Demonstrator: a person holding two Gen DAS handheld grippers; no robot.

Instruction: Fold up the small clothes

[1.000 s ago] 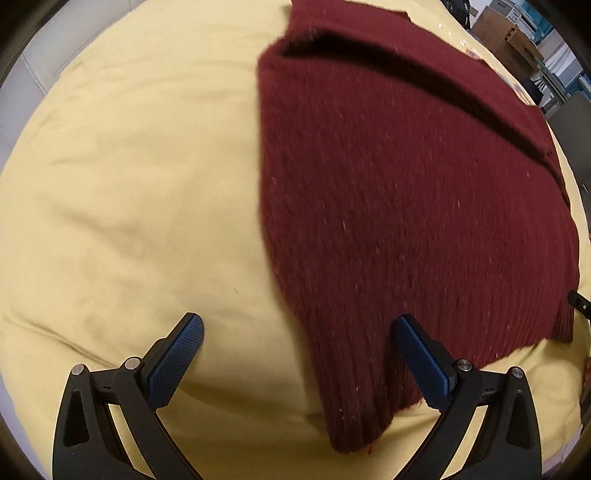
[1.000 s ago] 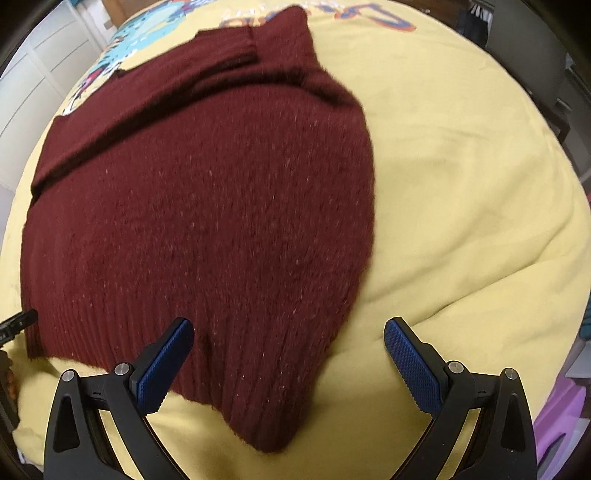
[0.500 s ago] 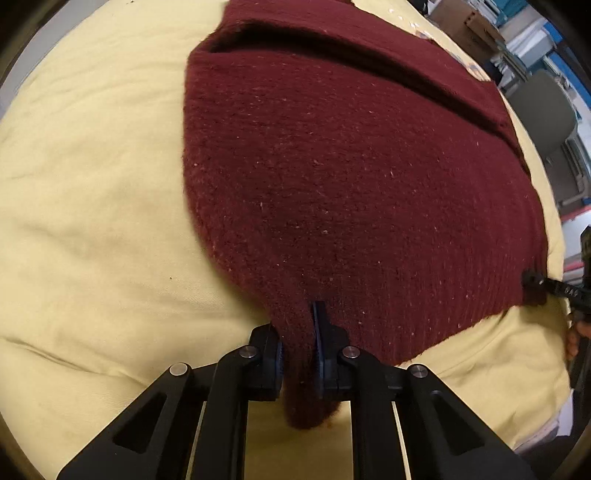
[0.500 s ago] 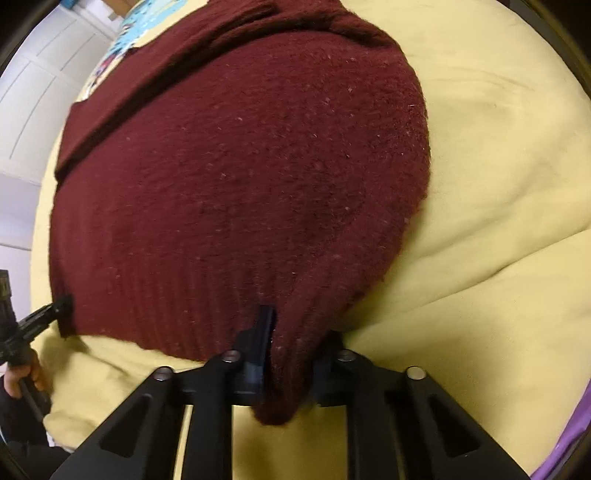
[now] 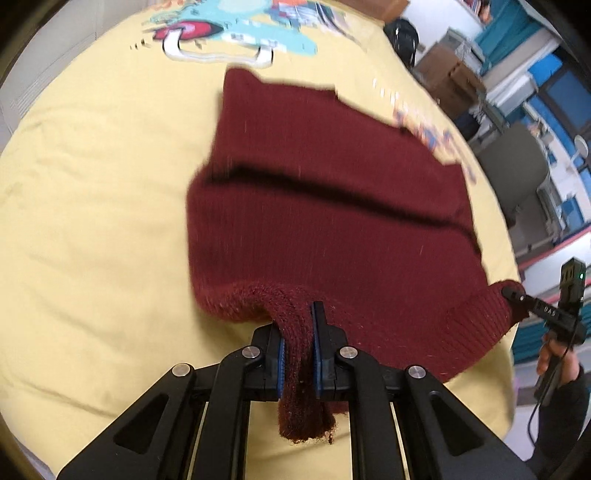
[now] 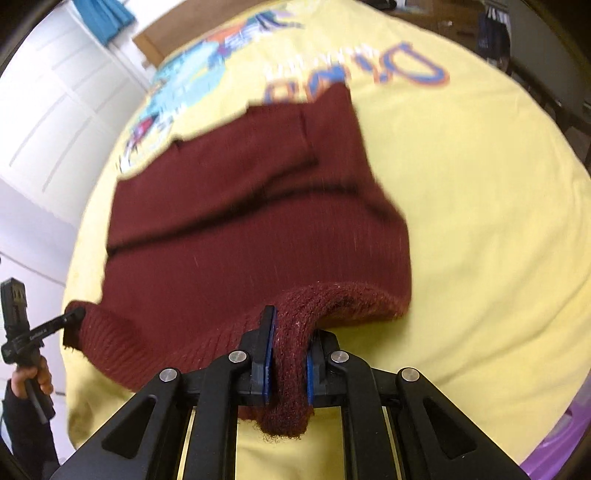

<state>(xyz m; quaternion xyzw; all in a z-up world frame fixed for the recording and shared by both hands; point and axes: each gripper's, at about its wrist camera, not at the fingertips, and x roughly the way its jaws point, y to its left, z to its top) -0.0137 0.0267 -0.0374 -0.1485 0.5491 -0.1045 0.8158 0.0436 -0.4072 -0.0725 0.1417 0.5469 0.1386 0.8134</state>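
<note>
Left wrist view, sweater: dark red knit sweater [image 5: 325, 229] lies on a yellow cloth [image 5: 92, 221]; its near ribbed hem is raised off the cloth.
Left wrist view, grip: left gripper [image 5: 297, 354] is clamped tight on one hem corner; a bunch of knit hangs down between the blue pads, frayed at its lower end.
Left wrist view, other tool: right gripper [image 5: 511, 294], seen side-on at the right edge, has its tip buried in the other hem corner; a hand [image 5: 554, 354] holds its handle.
Left wrist view, only here: cardboard boxes [image 5: 454, 79], a grey chair [image 5: 517, 173] and blue panels beyond the cloth's right edge.
Right wrist view, sweater: same sweater [image 6: 251, 236], body flat, with a long fold line across it and a rolled, fuzzy hem edge next to the jaws.
Right wrist view, grip: right gripper [image 6: 290, 360] is closed hard on a thick wad of hem.
Right wrist view, other tool: left gripper [image 6: 75, 315] pinches the far hem corner at the left edge, a hand [image 6: 31, 378] below it.
Right wrist view, only here: white panelled doors [image 6: 55, 103] and large blue-and-orange lettering [image 6: 369, 74] printed on the cloth [image 6: 480, 221].
Both views, print: cartoon picture [image 5: 236, 29] on the cloth's far part, blurred.
Containers: cannot tell of any.
</note>
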